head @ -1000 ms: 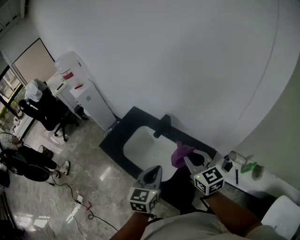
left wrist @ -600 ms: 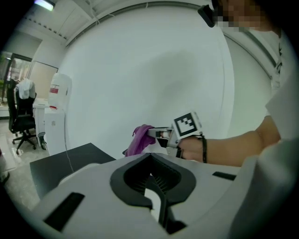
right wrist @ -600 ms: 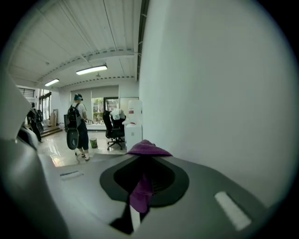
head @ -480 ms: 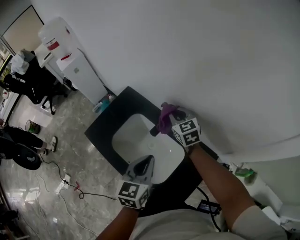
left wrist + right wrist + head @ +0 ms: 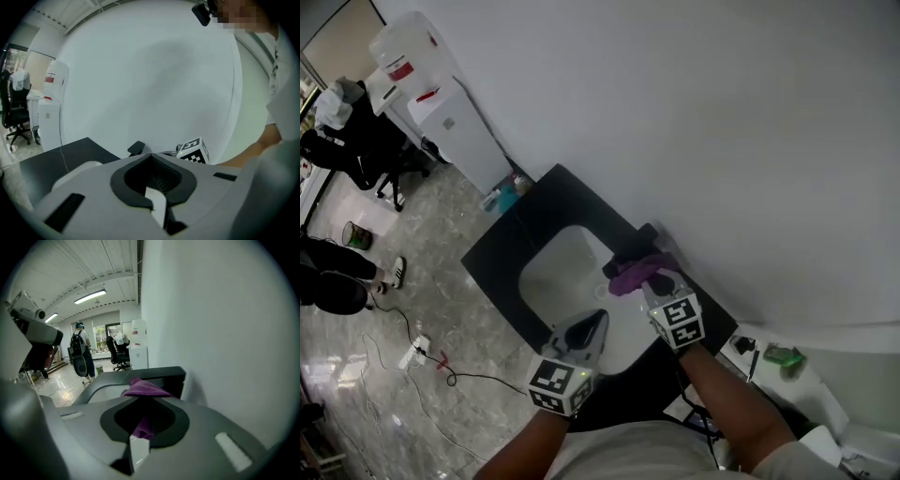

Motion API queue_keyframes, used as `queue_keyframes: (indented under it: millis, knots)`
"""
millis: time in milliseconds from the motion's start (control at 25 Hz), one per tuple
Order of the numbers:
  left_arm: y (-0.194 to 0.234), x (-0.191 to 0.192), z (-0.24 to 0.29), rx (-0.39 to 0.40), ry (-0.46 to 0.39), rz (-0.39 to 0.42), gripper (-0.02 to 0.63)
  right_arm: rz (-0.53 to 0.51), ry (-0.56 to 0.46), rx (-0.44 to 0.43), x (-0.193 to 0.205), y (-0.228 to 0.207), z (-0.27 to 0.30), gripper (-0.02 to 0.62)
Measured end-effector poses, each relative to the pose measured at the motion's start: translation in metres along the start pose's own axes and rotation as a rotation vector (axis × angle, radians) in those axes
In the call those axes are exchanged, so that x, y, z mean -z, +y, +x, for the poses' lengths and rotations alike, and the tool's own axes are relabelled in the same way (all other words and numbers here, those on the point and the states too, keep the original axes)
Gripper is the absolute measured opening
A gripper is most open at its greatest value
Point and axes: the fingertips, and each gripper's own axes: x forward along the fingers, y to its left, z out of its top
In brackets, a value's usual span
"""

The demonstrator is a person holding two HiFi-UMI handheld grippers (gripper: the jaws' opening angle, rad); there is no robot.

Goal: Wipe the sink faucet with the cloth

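Purple crumpled cloth (image 5: 630,275) is clamped in the right tongs (image 5: 654,284) and is laid over the spout of the black angular sink faucet (image 5: 634,246), which is mounted at the wall side of the white rectangular basin (image 5: 553,281) set in the black worktop (image 5: 502,255). The left tongs (image 5: 596,322) are held closed with nothing between them, apart from the faucet, over the basin's edge farthest from it.

Your right gripper (image 5: 648,281) has the faucet (image 5: 632,247) just ahead and the wall (image 5: 722,141) close on its right; to its left, the sink (image 5: 555,279) lies open.
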Motion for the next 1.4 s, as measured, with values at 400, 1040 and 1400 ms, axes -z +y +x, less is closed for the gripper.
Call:
queue_keyframes:
  millis: [400,1040,1400]
  knots:
    - [-0.008,-0.004,0.002,0.006,-0.019,0.009,0.006,-0.132,-0.088,0.092,-0.056,-0.048,0.027,0.025]
    - [-0.006,0.009,0.013,0.005,-0.015,-0.002,0.006,-0.021,-0.132,0.148,0.001,-0.070,0.035,0.025]
    - [0.004,0.006,0.036,0.000,-0.005,0.025,0.006,0.036,0.332,0.007,0.110,-0.057,0.097,0.026]
